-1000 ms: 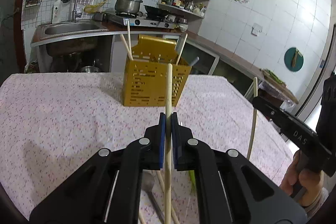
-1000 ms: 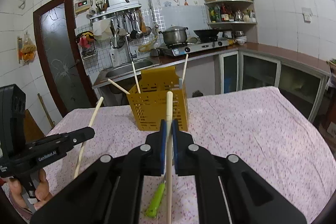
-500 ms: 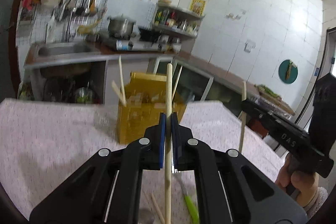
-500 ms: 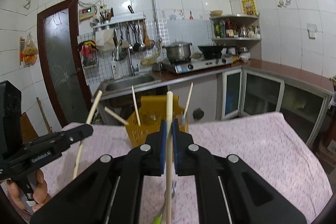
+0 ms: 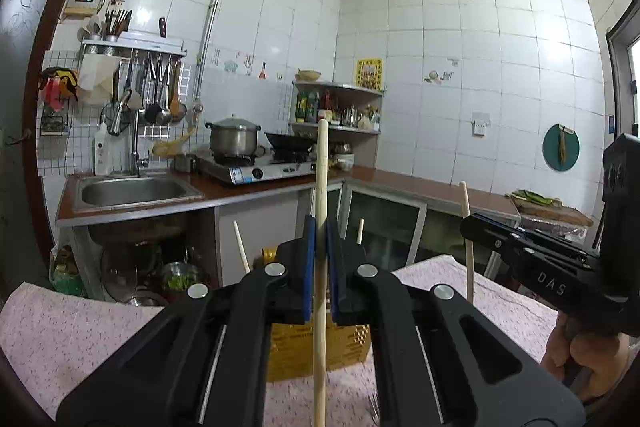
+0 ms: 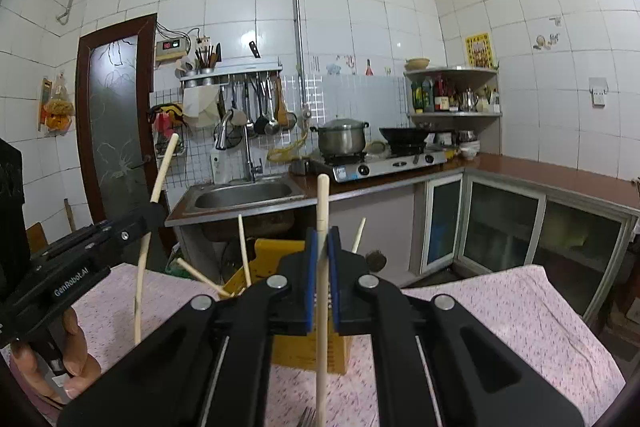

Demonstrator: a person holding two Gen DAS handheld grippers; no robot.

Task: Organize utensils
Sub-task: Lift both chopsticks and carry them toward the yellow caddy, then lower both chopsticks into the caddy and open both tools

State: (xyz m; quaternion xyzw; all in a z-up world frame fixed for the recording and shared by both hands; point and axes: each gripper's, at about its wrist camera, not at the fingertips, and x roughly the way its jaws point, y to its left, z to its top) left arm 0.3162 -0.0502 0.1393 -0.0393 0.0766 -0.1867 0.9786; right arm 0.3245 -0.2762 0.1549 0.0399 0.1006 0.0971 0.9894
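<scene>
- Left gripper (image 5: 318,239) was clamped on a wooden chopstick (image 5: 321,187), which stood upright between the blue pads, its tip up against the stove background.
- Behind and below that gripper sat the yellow utensil basket (image 5: 352,343) on the pink-flowered table (image 5: 72,331), with other chopsticks leaning out of it.
- Right gripper (image 6: 322,251) was likewise closed on a second chopstick (image 6: 322,203), held upright, with the basket just beyond it.
- At the bottom edge of the right wrist view, fork tines (image 6: 307,417) showed on the table.
- Each gripper appeared in the other's view, gripped by a hand (image 5: 580,359).
</scene>
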